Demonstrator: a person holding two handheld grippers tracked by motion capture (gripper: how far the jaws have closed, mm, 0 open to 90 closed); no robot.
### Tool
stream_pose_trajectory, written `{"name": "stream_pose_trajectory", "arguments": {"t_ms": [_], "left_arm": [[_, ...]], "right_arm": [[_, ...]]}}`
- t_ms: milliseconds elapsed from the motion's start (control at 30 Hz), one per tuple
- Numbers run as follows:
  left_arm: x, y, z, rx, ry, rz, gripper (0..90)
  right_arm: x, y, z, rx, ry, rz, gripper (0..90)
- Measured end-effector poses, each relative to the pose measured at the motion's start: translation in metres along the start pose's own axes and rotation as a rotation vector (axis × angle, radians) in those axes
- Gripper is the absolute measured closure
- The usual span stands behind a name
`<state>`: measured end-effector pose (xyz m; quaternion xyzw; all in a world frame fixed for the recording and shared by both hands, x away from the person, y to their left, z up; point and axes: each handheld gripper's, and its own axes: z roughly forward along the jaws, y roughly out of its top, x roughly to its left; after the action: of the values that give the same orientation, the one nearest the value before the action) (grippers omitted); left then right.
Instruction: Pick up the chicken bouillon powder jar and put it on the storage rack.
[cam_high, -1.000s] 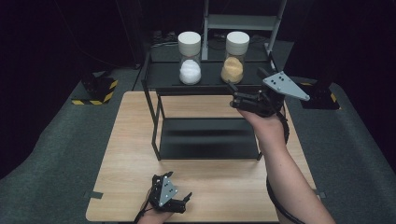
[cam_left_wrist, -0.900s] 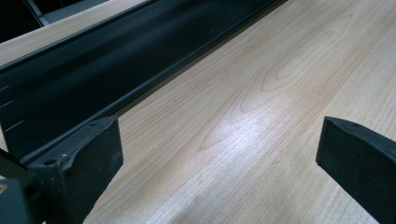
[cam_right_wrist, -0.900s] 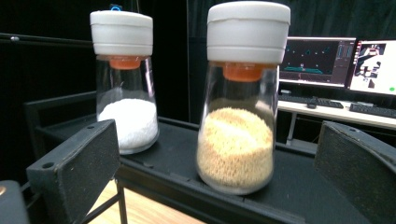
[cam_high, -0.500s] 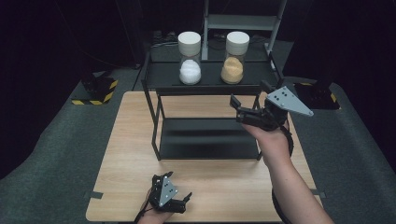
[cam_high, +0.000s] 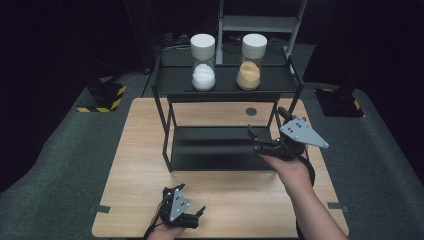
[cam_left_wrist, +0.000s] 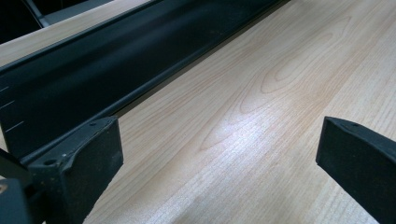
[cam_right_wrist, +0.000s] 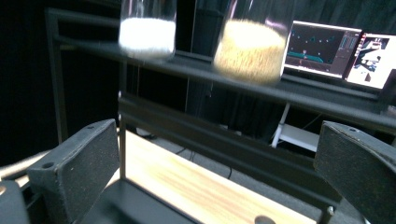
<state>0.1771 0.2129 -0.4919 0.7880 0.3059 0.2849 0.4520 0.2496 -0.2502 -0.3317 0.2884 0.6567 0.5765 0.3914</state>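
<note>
Right gripper (cam_high: 267, 141), jaws spread and released, is hanging right of centre, aimed at the tan-filled jar (cam_high: 251, 68) on the rack's top shelf (cam_high: 225, 86). Left gripper (cam_high: 181, 216), jaws released, is idling low on the bench (cam_high: 140, 165).

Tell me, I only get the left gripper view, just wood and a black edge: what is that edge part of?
Observer: A black two-tier metal rack standing on the wooden table.
Operator: Anything on it?
Observer: Two white-lidded jars on the top shelf: the jar of white powder and the jar of tan grains.
Operator: Where's the other hand?
Observer: The right tongs hang open at the rack's right end, beside the lower shelf.
</note>
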Motion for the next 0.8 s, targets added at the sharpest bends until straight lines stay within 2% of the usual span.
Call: {"name": "stream_pose_trajectory", "arguments": {"t_ms": [467, 800], "left_arm": [[-0.001, 0.0, 0.0, 0.002, 0.003, 0.005, 0.9], [-0.002, 0.001, 0.0, 0.004, 0.006, 0.009, 0.9]], "right_arm": [[0.01, -0.041, -0.018, 0.076, -0.006, -0.023, 0.0], [0.018, -0.082, -0.029, 0.166, -0.002, -0.035, 0.0]]}}
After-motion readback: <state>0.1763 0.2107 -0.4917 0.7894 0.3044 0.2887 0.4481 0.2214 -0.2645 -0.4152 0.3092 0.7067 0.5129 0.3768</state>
